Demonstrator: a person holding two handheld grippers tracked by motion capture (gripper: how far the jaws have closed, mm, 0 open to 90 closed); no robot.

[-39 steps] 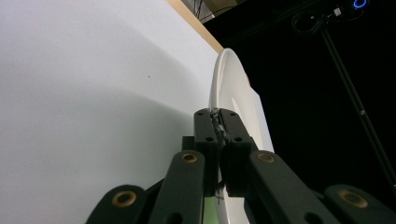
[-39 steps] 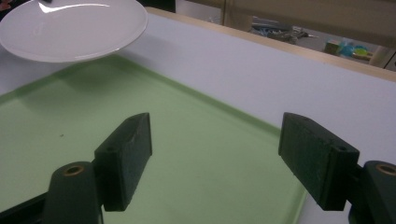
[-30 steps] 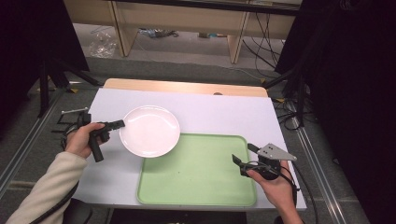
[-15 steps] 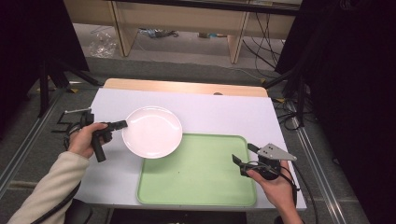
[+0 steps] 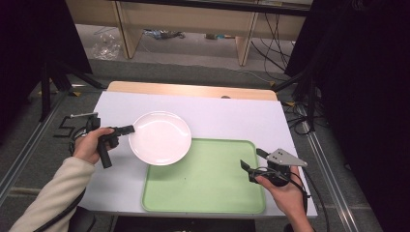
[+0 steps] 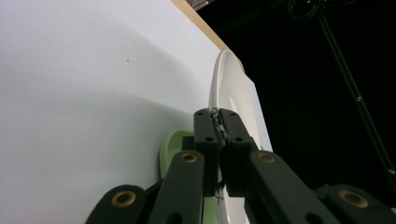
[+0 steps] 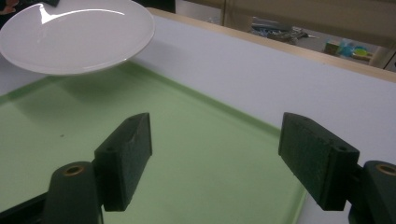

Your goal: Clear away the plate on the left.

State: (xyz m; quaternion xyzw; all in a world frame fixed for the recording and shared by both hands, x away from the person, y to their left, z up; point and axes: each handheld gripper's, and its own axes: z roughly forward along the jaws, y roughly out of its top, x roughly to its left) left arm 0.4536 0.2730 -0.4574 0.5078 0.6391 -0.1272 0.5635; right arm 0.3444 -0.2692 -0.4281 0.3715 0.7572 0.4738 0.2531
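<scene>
Left gripper (image 5: 126,129) clamped on plate (image 5: 160,137) rim at 9 o'clock (plate lifted above tray (image 5: 208,181)); right gripper (image 5: 252,162) open, empty, at tray's 3 o'clock edge.

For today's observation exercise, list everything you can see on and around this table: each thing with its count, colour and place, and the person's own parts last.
Plate: one, white, held by its left rim in the left gripper, raised over the tray's far left corner.
Tray: one, light green, on the near half of the table.
Table: one, white top with a wooden far edge.
Cabinets: wooden, on the floor beyond the table.
Cables: several, dark, on the floor at far right.
Left gripper: one, black, shut on the plate's rim.
Right gripper: one, black with a grey plate, open at the tray's right edge.
Hands: two, left hand with a cream sleeve, right hand.
</scene>
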